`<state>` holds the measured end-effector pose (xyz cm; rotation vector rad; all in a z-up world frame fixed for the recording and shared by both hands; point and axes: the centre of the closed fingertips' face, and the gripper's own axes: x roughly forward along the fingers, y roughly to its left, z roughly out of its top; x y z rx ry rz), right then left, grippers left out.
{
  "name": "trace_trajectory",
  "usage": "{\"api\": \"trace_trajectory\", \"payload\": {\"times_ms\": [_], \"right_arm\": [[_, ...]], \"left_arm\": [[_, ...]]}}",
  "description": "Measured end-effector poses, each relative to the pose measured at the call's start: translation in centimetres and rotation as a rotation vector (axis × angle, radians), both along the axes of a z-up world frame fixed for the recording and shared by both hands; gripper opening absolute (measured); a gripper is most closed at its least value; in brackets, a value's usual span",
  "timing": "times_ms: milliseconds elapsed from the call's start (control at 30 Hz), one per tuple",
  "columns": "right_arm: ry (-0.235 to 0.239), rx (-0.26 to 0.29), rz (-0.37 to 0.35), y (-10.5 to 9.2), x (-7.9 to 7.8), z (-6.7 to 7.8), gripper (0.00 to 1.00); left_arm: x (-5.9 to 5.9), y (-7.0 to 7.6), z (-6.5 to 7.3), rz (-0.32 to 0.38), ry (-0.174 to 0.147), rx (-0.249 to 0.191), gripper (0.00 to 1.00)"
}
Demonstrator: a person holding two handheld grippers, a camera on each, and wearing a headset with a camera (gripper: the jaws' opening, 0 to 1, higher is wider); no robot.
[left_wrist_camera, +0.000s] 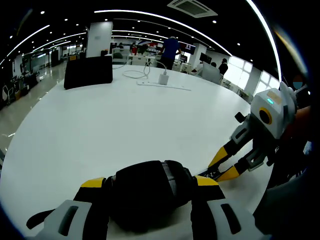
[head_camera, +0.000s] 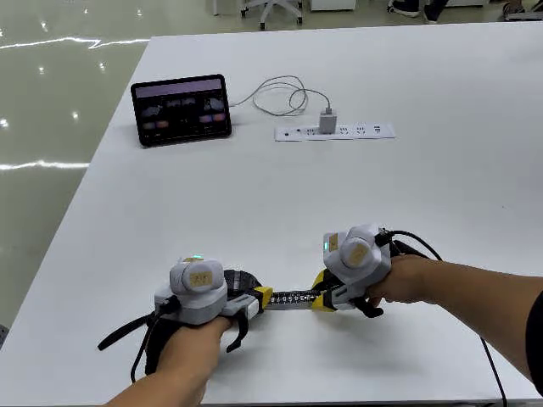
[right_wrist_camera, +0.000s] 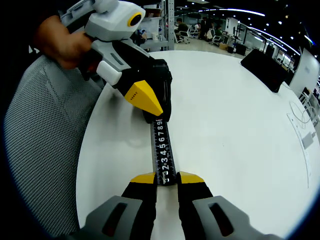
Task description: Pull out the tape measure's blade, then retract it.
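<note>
A black tape measure case (left_wrist_camera: 150, 195) sits between the yellow-tipped fingers of my left gripper (left_wrist_camera: 149, 181), which is shut on it low over the white table. In the head view the left gripper (head_camera: 252, 302) is at the near edge with the case (head_camera: 237, 282) in it. A short length of blade (head_camera: 293, 298) runs right to my right gripper (head_camera: 321, 301). In the right gripper view the numbered blade (right_wrist_camera: 160, 150) stretches from the case (right_wrist_camera: 161, 85) to the right gripper (right_wrist_camera: 167, 179), which is shut on the blade's end.
A dark tablet (head_camera: 181, 109) stands at the back left of the table. A white power strip (head_camera: 335, 131) with a charger and a looped cable (head_camera: 280, 95) lies behind the grippers. The table's left edge (head_camera: 81, 195) drops to a shiny floor.
</note>
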<state>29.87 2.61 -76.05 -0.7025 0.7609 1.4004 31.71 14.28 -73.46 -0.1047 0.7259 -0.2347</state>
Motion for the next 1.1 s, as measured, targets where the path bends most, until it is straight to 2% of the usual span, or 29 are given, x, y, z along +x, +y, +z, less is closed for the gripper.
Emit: {"api": "trace_trajectory", "payload": {"times_ms": [433,1100], "right_arm": [[0.001,0.008,0.008,0.6,-0.1,0.0,0.11],[0.013,0.032,-0.020,1.4,-0.1,0.0,0.12]], "left_arm": [[0.0,0.0,0.0,0.000,0.000,0.000,0.63],[-0.1,0.1,0.1,0.000,0.001,-0.012,0.62]]}}
